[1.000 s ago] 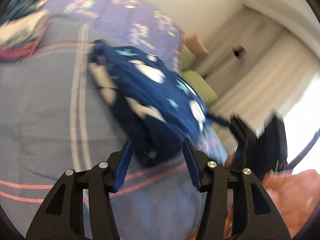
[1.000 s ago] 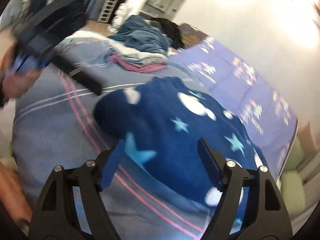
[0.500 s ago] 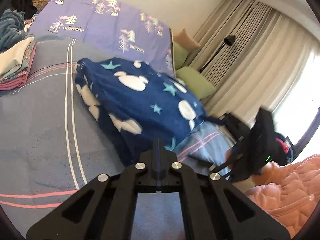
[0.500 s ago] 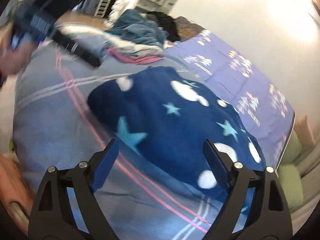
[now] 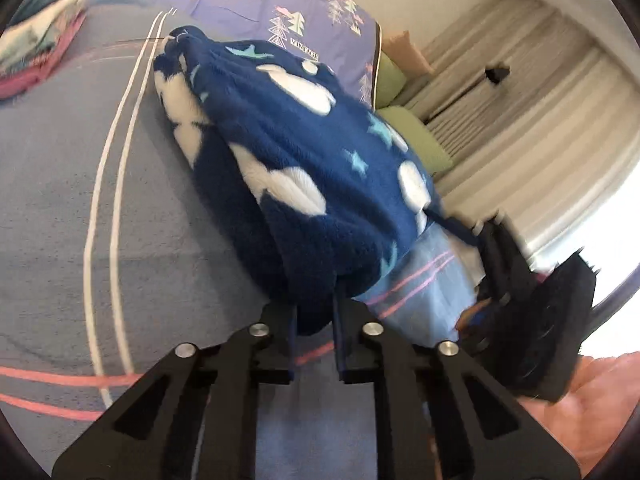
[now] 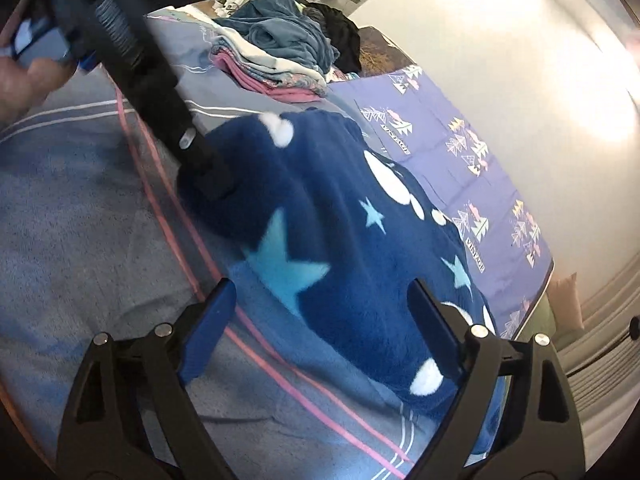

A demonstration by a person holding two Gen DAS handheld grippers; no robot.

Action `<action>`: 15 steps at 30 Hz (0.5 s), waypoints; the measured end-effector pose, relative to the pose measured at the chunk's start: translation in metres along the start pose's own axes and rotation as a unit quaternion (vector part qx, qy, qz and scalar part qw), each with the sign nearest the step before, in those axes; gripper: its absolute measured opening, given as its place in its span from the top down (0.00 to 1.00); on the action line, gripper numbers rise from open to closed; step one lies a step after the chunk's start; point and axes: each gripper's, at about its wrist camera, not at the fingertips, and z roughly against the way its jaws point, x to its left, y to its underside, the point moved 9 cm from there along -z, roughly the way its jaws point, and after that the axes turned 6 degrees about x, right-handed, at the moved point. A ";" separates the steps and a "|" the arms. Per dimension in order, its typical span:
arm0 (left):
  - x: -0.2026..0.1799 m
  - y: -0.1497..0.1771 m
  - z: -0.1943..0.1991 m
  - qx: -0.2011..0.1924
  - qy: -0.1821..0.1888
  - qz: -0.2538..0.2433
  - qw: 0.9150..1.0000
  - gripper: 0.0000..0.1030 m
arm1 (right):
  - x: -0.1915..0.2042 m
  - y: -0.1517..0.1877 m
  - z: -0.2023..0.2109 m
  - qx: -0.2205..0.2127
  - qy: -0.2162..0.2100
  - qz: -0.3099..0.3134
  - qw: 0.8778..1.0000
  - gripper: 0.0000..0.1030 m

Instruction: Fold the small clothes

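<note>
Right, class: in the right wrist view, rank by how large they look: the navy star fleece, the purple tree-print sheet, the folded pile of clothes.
1. navy star fleece, though it lies nearest the camera.
2. purple tree-print sheet.
3. folded pile of clothes, farthest away, so its true size is unsure.

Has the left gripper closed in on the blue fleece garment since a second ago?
Yes. The left gripper, open and just short of the blue fleece garment a second ago, now pinches its near corner, shut on the fabric.

A home bedroom: a bed spread with a striped grey-blue cover (image 5: 52, 200), pillows (image 5: 416, 140) along the wall, pleated curtains (image 5: 520, 100) by a bright window, and stacked laundry (image 6: 280, 68)
</note>
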 end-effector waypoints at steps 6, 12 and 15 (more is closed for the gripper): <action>-0.027 -0.012 0.044 -0.034 0.013 -0.014 0.999 0.96 | 0.030 -0.026 0.012 -0.080 0.036 0.061 0.994 0.14; -0.018 -0.016 0.055 -0.054 0.016 -0.004 0.998 1.00 | 0.032 -0.053 0.000 -0.097 0.071 0.061 0.991 0.16; -0.006 -0.019 0.065 -0.072 0.007 0.007 0.997 1.00 | 0.032 -0.056 -0.007 -0.089 0.041 0.053 0.994 0.38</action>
